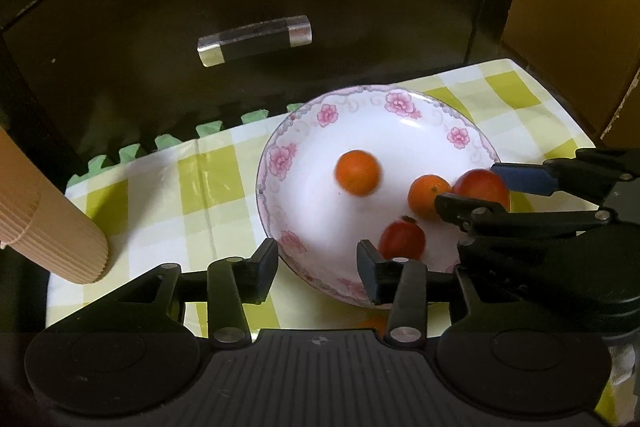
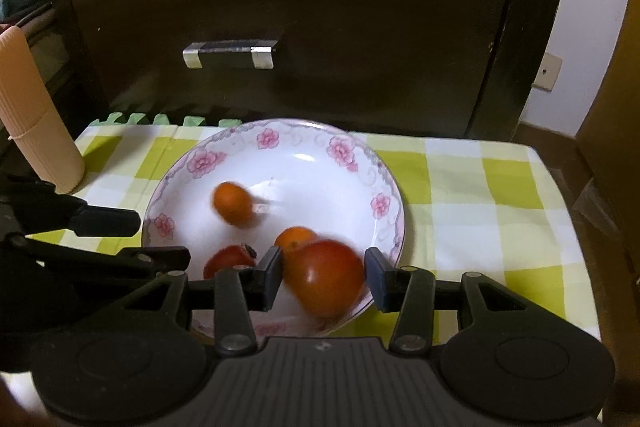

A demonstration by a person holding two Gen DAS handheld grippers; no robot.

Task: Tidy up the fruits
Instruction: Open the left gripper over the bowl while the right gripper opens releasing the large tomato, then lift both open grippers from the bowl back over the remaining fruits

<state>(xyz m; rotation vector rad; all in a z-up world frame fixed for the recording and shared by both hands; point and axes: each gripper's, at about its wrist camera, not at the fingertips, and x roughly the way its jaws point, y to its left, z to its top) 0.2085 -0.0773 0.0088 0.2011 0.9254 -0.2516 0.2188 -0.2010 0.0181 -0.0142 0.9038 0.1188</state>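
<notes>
- Plate, white with a pink floral rim, sits toward the back edge of the checked tablecloth, close to the dark cabinet front.
- Four fruits over the plate: a small orange fruit near its centre, blurred, likely rolling; a second orange one nearer the front rim; a small red fruit with a dark calyx at the front-left rim; a larger red fruit at the front rim.
- Right gripper: jaws partly open, the larger red fruit between them. The left pad looks to touch it, a thin gap shows at the right pad, and blur hides whether it is truly clamped. I read it as a light hold or just let go; cannot tell.
- Left gripper: jaws partly open, nothing between them, hanging over the plate's front-left rim.
- Handling, as I judge: the fruits are light, round, smooth-skinned, so they roll and slip easily. The red ones look soft and bruise under a hard squeeze. Take each across its widest middle, pads level, gentle pressure.
- The plate looks ceramic: rigid, breakable, glossy. Fruit set down fast will skate across it.
- A ribbed beige cylinder stands at the cloth's back-left corner, clear of the plate.
</notes>
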